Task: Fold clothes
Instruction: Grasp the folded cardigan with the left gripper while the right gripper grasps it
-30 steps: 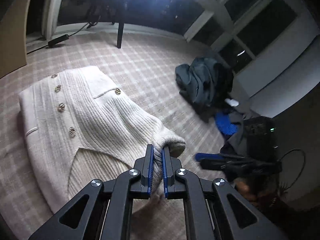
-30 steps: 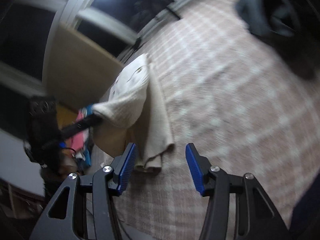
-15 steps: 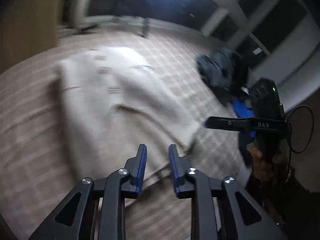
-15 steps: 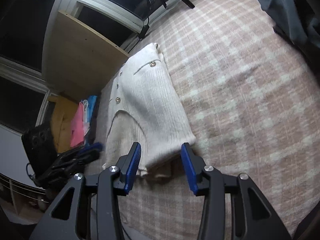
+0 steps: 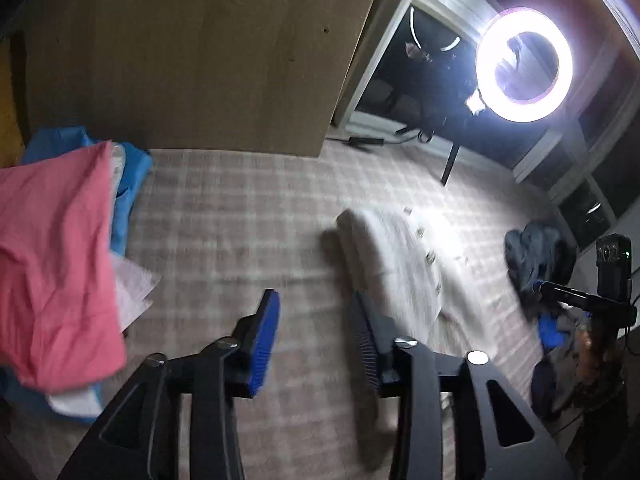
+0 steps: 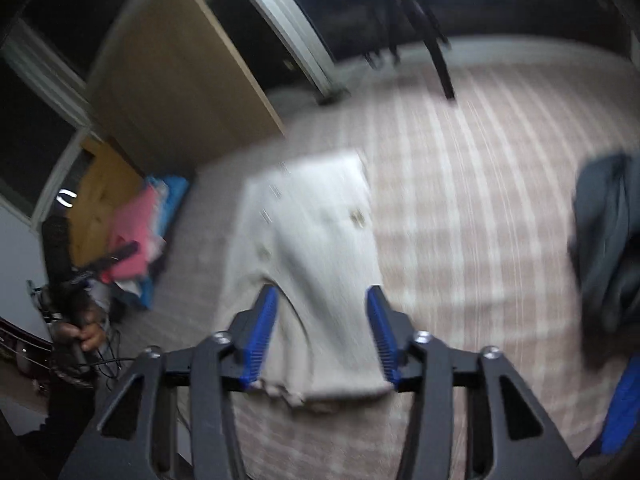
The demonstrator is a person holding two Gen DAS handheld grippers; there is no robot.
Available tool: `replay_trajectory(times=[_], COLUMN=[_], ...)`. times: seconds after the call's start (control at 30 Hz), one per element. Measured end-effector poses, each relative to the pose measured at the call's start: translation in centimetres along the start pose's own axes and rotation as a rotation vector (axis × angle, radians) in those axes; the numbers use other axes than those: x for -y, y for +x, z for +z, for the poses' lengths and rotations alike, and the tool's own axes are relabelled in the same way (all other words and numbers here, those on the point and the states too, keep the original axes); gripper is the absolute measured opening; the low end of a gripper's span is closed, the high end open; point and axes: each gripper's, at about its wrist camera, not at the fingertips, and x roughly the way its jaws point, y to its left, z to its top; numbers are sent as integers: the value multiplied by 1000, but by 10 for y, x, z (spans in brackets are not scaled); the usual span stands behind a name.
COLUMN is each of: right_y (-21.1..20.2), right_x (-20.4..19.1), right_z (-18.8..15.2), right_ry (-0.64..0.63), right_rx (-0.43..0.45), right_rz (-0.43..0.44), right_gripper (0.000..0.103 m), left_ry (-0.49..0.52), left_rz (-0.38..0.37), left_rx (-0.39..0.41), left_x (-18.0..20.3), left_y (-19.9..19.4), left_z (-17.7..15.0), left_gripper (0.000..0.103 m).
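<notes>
A cream ribbed cardigan [image 6: 308, 240] with metal buttons lies folded on the checked carpet; it also shows in the left wrist view [image 5: 404, 264], blurred. My right gripper [image 6: 320, 336] is open and empty, its fingers straddling the cardigan's near end from above. My left gripper [image 5: 316, 340] is open and empty, over the carpet just left of the cardigan. The right gripper shows at the far right of the left wrist view [image 5: 576, 300].
A pile of folded pink and blue clothes [image 5: 60, 248] lies at the left, by a wooden panel [image 5: 192, 52]. A dark grey garment heap [image 6: 608, 240] lies at the right. A ring light [image 5: 524, 64] on a stand is at the back.
My left gripper let go of the cardigan sleeve, opened wide and swung left. The sleeve now lies flat on the cardigan. My right gripper moved over the cardigan's near end.
</notes>
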Motion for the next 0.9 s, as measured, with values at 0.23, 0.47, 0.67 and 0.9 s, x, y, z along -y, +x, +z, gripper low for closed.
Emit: replay_trajectory(times=[0.23,0.47,0.67,0.9], right_y=[64,111,117,122], right_x=[4,43,50,38], right_z=[20,8,-3,-7], right_ry=[-111,-79,-177,-213], right_rx=[-94,-158,-103,-117], right_rz=[-54,-49,1,89], right_gripper=[71,71,74,74], left_ry=[-95,-124,-17,-50], left_rz=[-146,-135,-72,-109], left_rx=[-146,-195,-176,-179], left_x=[21,28,55,67], left_y=[87,139,148,155], left_z=[-16,-39,-44,-44], left_gripper=[52,52,57,56])
